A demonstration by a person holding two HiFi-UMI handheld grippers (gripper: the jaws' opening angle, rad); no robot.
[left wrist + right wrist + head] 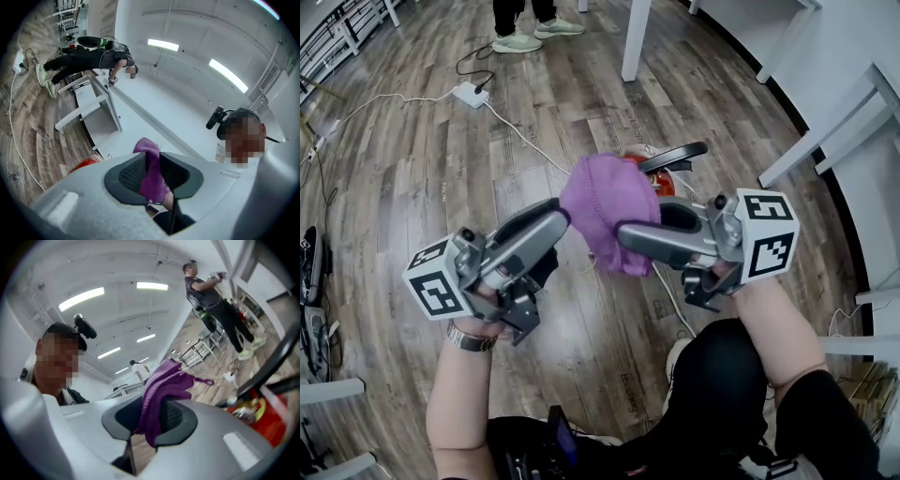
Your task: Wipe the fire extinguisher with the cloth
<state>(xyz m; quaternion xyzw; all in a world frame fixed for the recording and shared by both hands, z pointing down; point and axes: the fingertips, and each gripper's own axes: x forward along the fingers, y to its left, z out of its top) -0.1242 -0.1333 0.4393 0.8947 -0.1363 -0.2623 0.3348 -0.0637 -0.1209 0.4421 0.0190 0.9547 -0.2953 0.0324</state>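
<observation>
A purple cloth point(605, 211) hangs between my two grippers above the floor. My left gripper point(561, 217) comes in from the lower left and has the cloth's left edge pinched between its pads point(129, 173). From the right, my right gripper point(630, 225) is shut on the cloth's lower middle; in the right gripper view the cloth point(161, 390) bunches up out of its jaws. The red fire extinguisher point(661, 183) with a black handle stands on the floor just behind the cloth, mostly hidden by it. Part of the red extinguisher point(265, 416) shows at the right of the right gripper view.
A white power strip point(470, 93) and its cable point(525, 136) lie on the wood floor at the upper left. A person's shoes point(525, 37) stand at the top. White table legs point(635, 37) and white furniture point(825, 131) line the top and right.
</observation>
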